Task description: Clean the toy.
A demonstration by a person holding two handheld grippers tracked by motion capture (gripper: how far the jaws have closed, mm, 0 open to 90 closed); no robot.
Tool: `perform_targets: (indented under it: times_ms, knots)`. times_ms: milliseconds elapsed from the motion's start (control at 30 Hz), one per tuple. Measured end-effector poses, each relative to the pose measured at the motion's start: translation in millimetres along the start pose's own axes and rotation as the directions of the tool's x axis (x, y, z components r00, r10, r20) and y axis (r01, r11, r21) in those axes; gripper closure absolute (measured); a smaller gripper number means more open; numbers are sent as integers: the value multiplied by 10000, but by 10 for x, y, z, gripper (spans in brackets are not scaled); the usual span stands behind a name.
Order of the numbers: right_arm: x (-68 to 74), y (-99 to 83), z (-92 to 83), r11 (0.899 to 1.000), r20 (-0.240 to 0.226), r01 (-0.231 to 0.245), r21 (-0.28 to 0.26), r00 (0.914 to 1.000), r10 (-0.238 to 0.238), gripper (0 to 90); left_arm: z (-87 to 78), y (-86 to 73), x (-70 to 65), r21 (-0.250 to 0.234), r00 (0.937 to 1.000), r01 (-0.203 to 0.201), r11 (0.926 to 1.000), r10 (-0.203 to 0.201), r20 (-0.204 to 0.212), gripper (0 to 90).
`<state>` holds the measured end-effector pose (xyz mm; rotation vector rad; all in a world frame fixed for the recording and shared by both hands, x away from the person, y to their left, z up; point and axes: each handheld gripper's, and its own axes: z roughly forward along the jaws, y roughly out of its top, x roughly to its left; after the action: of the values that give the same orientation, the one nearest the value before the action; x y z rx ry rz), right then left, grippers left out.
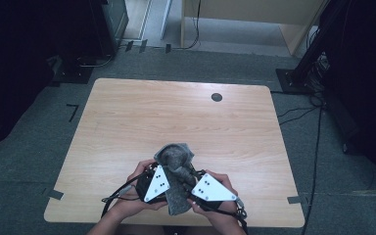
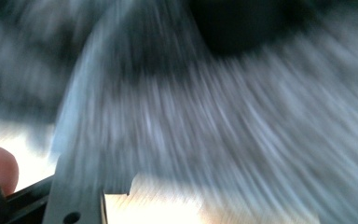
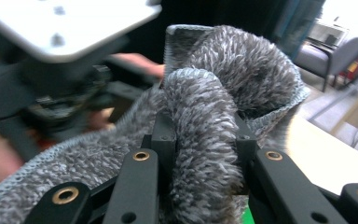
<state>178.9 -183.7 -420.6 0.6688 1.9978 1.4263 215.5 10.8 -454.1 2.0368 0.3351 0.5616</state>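
Wooden table (image 1: 127,127) — grey cloth (image 1: 176,169) near its edge

A light wooden bench (image 1: 176,117) stands on grey carpet (image 1: 29,161). A dark round grommet (image 1: 217,97) sits toward two o'clock on its top. Pale wooden furniture (image 1: 254,14) stands at twelve o'clock; black cables (image 1: 316,147) trail at three o'clock.

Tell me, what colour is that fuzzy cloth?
Grey. The fuzzy woolly cloth shows best in the right gripper view, bunched between the black jaws.
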Motion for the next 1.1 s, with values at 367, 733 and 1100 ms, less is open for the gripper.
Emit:
perform_targets:
  times_ms: [367, 733, 1100]
  knots:
    - [61, 5, 7, 9998, -55, 200, -93, 9998, -201, 704, -7, 9, -6, -157, 9999, 66, 9999, -64, 123, 345]
    - [-365, -126, -98, 9712, 59, -2216, -877, 9748, 2230, 708, -124, -3, 77, -1119, 9969, 555, 9922, -488, 614, 345]
    - [-534, -298, -65, 9281, -120, -3647, -748, 9310, 3649, 698, -206, 13, 120, -1675, 9959, 674, 9836, -562, 712, 344]
